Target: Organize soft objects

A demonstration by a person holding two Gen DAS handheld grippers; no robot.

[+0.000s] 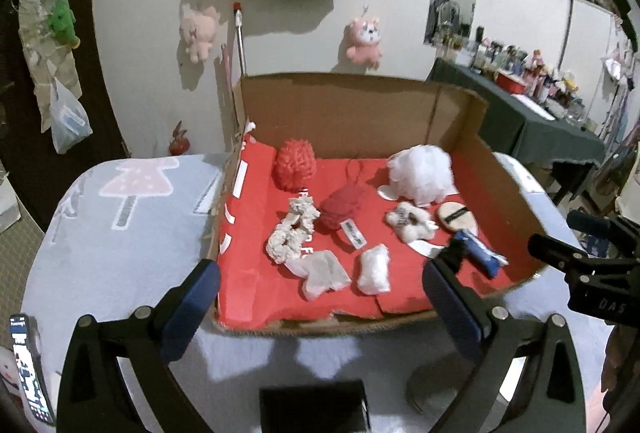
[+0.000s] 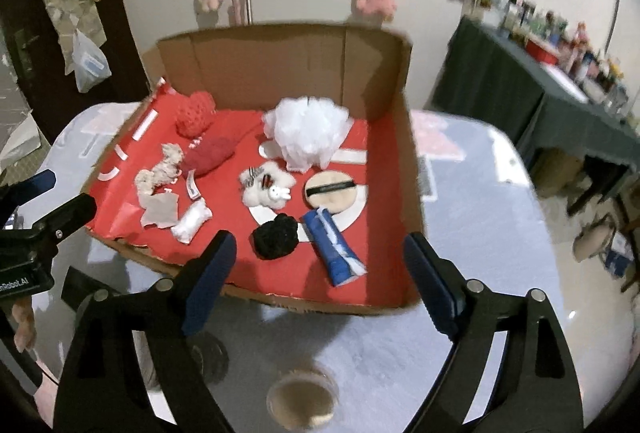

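A cardboard box point(image 1: 360, 105) point(image 2: 280, 53) lined in red holds several soft things: a white mesh pouf point(image 1: 422, 171) point(image 2: 306, 131), a red knitted ball point(image 1: 294, 163) point(image 2: 196, 113), a dark red pouch point(image 1: 342, 207) point(image 2: 208, 155), a cream scrunchie point(image 1: 290, 237) point(image 2: 158, 173), a round powder puff point(image 1: 454, 217) point(image 2: 330, 191), a blue packet point(image 1: 480, 253) point(image 2: 334, 247) and a black pom-pom point(image 2: 276, 235). My left gripper point(image 1: 320, 313) is open and empty before the box's near edge. My right gripper point(image 2: 320, 281) is open and empty at the box's near right.
The box sits on a grey cloth-covered table point(image 1: 120, 233). A phone point(image 1: 28, 365) lies at the left edge. A black block point(image 1: 314, 409) and a round cup point(image 2: 302, 399) sit near me. Plush toys point(image 1: 364, 39) hang on the wall.
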